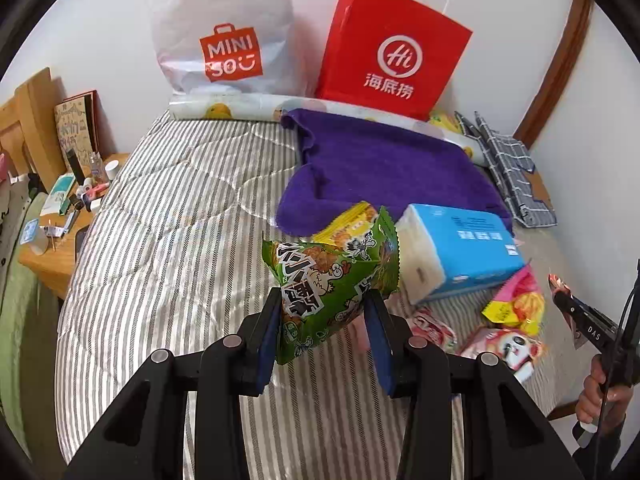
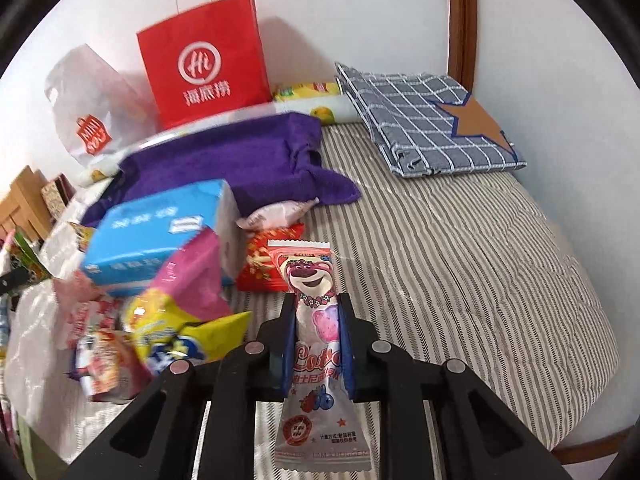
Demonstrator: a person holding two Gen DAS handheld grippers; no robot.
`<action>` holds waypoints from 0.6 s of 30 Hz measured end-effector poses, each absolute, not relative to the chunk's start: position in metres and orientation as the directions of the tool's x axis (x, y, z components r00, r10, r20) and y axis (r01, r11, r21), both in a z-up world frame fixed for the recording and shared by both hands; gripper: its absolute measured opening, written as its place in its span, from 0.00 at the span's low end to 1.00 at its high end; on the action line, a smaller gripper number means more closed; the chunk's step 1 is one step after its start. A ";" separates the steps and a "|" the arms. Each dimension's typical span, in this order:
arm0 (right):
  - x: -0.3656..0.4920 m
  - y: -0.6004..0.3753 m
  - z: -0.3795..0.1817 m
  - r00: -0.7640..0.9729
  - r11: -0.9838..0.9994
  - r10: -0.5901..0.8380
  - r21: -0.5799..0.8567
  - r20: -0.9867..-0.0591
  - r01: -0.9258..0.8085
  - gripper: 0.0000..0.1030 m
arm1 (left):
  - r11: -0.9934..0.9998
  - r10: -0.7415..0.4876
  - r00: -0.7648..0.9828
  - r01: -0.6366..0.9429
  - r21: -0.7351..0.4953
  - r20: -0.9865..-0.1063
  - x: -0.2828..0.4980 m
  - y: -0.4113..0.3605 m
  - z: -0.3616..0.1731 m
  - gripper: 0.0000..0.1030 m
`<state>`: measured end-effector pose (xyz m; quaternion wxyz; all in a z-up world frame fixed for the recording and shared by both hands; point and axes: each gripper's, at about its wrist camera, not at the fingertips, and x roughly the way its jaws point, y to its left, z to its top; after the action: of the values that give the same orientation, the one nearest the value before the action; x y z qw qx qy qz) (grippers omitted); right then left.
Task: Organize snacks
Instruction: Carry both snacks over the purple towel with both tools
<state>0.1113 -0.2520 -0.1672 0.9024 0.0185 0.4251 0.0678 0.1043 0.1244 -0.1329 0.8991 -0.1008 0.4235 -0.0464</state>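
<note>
My left gripper (image 1: 326,300) is shut on a green snack packet (image 1: 332,280) with a chicken cartoon, held above the striped bed (image 1: 168,240). My right gripper (image 2: 316,304) is shut on a pink bear snack packet (image 2: 312,320), held upright above the bed. The right gripper also shows at the right edge of the left wrist view (image 1: 560,292). Several loose snack packets lie in a pile: a pink and yellow packet (image 2: 180,300), a red packet (image 2: 264,260) and a panda packet (image 1: 508,346). A red paper bag (image 1: 388,48) and a white plastic bag (image 1: 224,36) stand against the wall.
A blue tissue pack (image 1: 460,248) lies beside the snacks, on a purple towel (image 1: 384,168). A folded checked cloth (image 2: 424,120) lies at the bed's right. A wooden bedside table (image 1: 60,216) with small items stands left of the bed.
</note>
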 end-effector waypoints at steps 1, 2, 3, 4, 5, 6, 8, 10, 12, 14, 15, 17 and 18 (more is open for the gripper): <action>0.109 -0.251 -0.162 0.634 0.990 0.143 0.095 -0.760 -0.109 0.17 | 0.975 -0.170 0.639 -0.001 -0.222 -0.750 0.102 0.123 -0.131 0.39; 0.107 -0.251 -0.158 0.639 0.989 0.145 0.095 -0.756 -0.112 0.17 | 0.974 -0.173 0.641 0.001 -0.225 -0.748 0.099 0.122 -0.129 0.39; 0.105 -0.250 -0.155 0.642 0.989 0.148 0.097 -0.752 -0.115 0.17 | 0.974 -0.177 0.642 0.004 -0.228 -0.746 0.097 0.120 -0.127 0.39; 0.103 -0.249 -0.150 0.647 0.988 0.153 0.100 -0.747 -0.119 0.17 | 0.973 -0.182 0.644 0.007 -0.232 -0.743 0.096 0.118 -0.125 0.39; 0.101 -0.249 -0.145 0.650 0.987 0.159 0.106 -0.743 -0.121 0.17 | 0.972 -0.187 0.645 0.010 -0.237 -0.741 0.094 0.117 -0.123 0.39; 0.100 -0.248 -0.141 0.653 0.986 0.166 0.112 -0.739 -0.124 0.17 | 0.971 -0.193 0.646 0.015 -0.240 -0.739 0.093 0.115 -0.121 0.39; 0.098 -0.247 -0.134 0.658 0.984 0.178 0.119 -0.732 -0.134 0.17 | 0.970 -0.201 0.649 0.025 -0.243 -0.734 0.090 0.110 -0.116 0.39; 0.096 -0.243 -0.125 0.665 0.982 0.185 0.119 -0.724 -0.143 0.17 | 0.970 -0.206 0.652 0.037 -0.240 -0.730 0.089 0.105 -0.111 0.39; 0.096 -0.240 -0.117 0.674 0.980 0.195 0.121 -0.712 -0.156 0.17 | 0.969 -0.213 0.657 0.047 -0.243 -0.723 0.089 0.100 -0.104 0.39; 0.096 -0.235 -0.109 0.684 0.978 0.206 0.119 -0.700 -0.173 0.17 | 0.966 -0.229 0.658 0.060 -0.253 -0.717 0.090 0.094 -0.097 0.39; 0.097 -0.232 -0.104 0.685 0.976 0.213 0.121 -0.697 -0.181 0.17 | 0.964 -0.237 0.659 0.066 -0.259 -0.714 0.091 0.092 -0.094 0.39; 0.098 -0.227 -0.097 0.686 0.973 0.227 0.124 -0.692 -0.196 0.17 | 0.959 -0.258 0.659 0.087 -0.269 -0.707 0.094 0.084 -0.085 0.39; 0.099 -0.224 -0.094 0.687 0.971 0.231 0.124 -0.689 -0.203 0.17 | 0.958 -0.263 0.660 0.095 -0.270 -0.704 0.095 0.081 -0.081 0.39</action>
<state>0.0992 -0.2243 -0.0944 0.9182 0.0186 0.3775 0.1184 0.0946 0.0809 -0.0807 0.9050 -0.1052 0.4003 -0.0990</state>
